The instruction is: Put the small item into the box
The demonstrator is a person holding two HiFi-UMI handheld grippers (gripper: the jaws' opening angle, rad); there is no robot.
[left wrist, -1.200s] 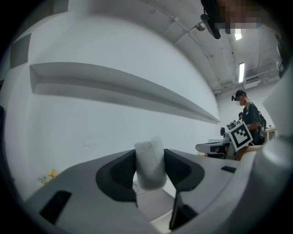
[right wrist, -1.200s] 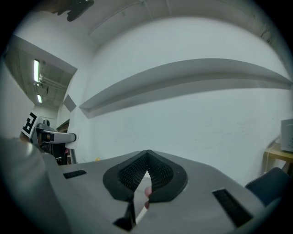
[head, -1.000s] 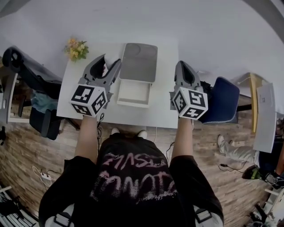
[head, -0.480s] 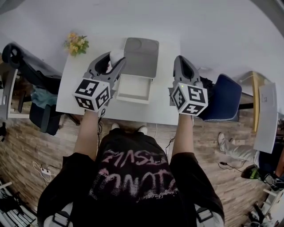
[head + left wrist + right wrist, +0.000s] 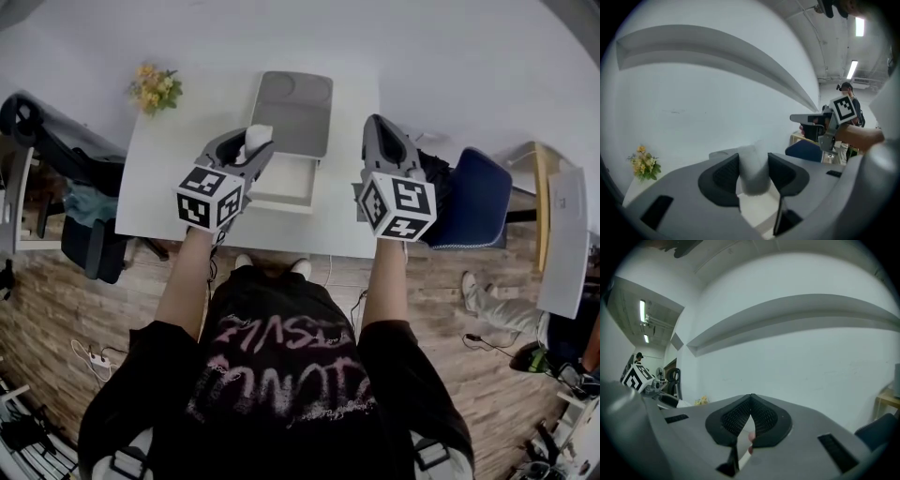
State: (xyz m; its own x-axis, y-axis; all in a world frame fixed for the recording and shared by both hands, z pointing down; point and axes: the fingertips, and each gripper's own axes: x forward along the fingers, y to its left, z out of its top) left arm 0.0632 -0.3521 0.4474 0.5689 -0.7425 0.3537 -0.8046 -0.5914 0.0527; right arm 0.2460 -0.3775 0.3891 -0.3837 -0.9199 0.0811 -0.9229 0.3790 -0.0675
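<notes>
A small white item (image 5: 255, 138) sits between the jaws of my left gripper (image 5: 247, 142), held above the white table (image 5: 169, 178) just left of the box. In the left gripper view the white item (image 5: 753, 168) fills the gap of the left gripper (image 5: 753, 171) and both pads press on it. The box is a white open tray (image 5: 281, 194) with a grey lid (image 5: 295, 111) folded back behind it. My right gripper (image 5: 377, 127) hovers to the right of the box; in its own view the right gripper (image 5: 750, 404) has its jaws meeting, with nothing held.
A bunch of yellow flowers (image 5: 155, 89) stands at the table's far left corner. A blue chair (image 5: 469, 206) is right of the table and a black chair (image 5: 56, 150) left of it. A white wall rises behind the table.
My left gripper has moved right and nearer the box with the white item in it. The right gripper has barely shifted.
</notes>
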